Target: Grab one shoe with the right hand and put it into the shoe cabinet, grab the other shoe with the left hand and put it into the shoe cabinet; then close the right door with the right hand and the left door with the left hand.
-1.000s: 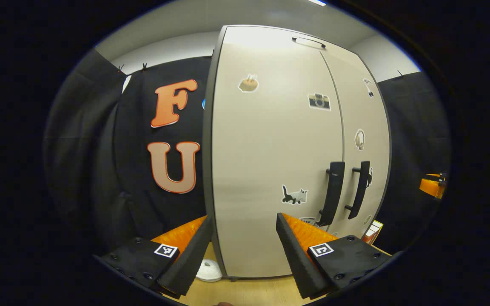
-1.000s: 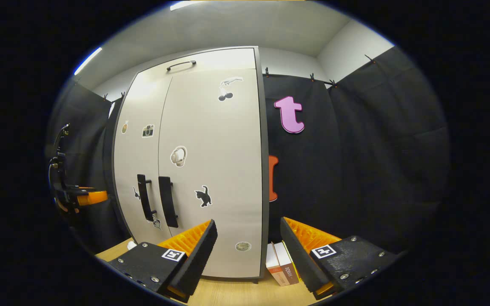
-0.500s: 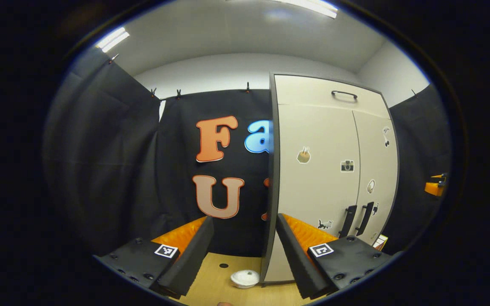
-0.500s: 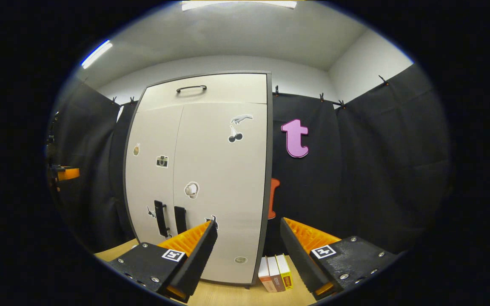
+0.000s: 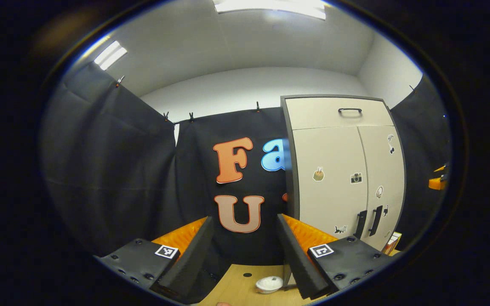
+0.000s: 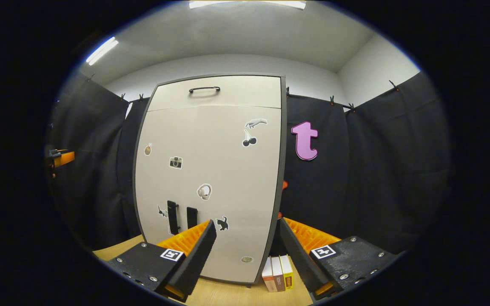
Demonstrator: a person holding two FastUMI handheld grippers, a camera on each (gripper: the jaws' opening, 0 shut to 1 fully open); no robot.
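Observation:
The beige shoe cabinet (image 5: 334, 178) stands at the right of the left gripper view, both doors shut, its two dark handles (image 5: 368, 222) side by side low down. In the right gripper view the cabinet (image 6: 211, 178) stands in the middle, with its handles (image 6: 181, 217) at lower left. My left gripper (image 5: 243, 259) is open and holds nothing, well back from the cabinet. My right gripper (image 6: 247, 255) is also open with nothing between its fingers, a good distance in front of the right door. The other gripper shows as a small part far off at the edge (image 5: 437, 182) (image 6: 61, 158).
The cabinet stands on a wooden table (image 6: 228, 295). A few books (image 6: 277, 277) stand upright beside its right foot. A small white round object (image 5: 269, 284) lies on the table at its left foot. Black cloth hangs behind and on both sides.
Both grippers have drawn back from the cabinet, which looks smaller now. The left gripper view has swung left, so the cabinet has shifted to its right. Both grippers stay open.

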